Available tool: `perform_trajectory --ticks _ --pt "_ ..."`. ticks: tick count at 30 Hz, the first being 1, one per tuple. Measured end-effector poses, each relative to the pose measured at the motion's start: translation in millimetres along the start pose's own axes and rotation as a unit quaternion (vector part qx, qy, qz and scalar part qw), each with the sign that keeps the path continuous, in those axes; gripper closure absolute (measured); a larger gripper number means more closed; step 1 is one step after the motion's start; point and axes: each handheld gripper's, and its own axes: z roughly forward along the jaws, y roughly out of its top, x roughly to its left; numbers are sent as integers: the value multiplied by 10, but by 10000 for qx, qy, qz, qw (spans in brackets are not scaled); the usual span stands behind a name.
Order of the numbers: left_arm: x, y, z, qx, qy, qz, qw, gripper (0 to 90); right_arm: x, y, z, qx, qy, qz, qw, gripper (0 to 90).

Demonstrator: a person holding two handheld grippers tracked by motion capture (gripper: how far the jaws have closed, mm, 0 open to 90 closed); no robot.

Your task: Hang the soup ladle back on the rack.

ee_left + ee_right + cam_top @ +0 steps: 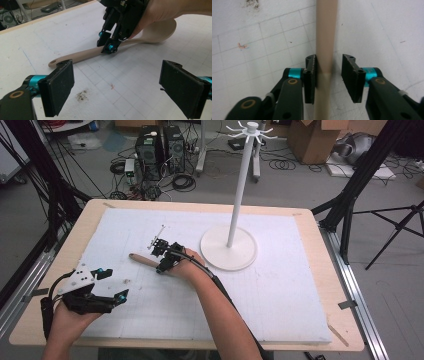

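Observation:
A pale wooden spoon [141,259] lies flat on the white foam board [280,285], left of the middle. My right gripper [162,267] points down over its handle. In the right gripper view the handle [325,35] runs up between the two jaws; the left pad touches it and a gap shows at the right pad, so the gripper [328,61] is open. The left gripper view shows the spoon's handle [80,55], its bowl [161,30] behind the hand, and the right gripper [108,45]. My left gripper [116,283] rests near the board's front left corner, wide open [120,75] and empty.
A white stand with a round base [220,255] and a tall pole topped with hooks [250,130] stands just right of the spoon. A small dark smudge [81,95] marks the board. The wooden table edge [90,212] frames the foam.

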Motion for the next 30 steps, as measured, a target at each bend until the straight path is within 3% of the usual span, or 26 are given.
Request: perform_trajectory --ticks 4,11,19,25,30 --pt "-7 3 1 -1 -3 14 10000 131 12 3 -5 41 61 -14 10000 738" --pt "-9 -2 1 6 -15 18 10000 131 34 12 -5 89 -30 34 10000 756" --pt "-7 -5 0 29 -18 27 10000 131 81 27 -10 155 -175 -69 9997 768" --pt "0 -13 0 31 11 0 10000 132 58 -14 -48 -32 -86 -47 9999 766" --pt "-5 -12 23 50 -15 16 10000 131 17 -54 -187 -287 -72 1 9996 766"
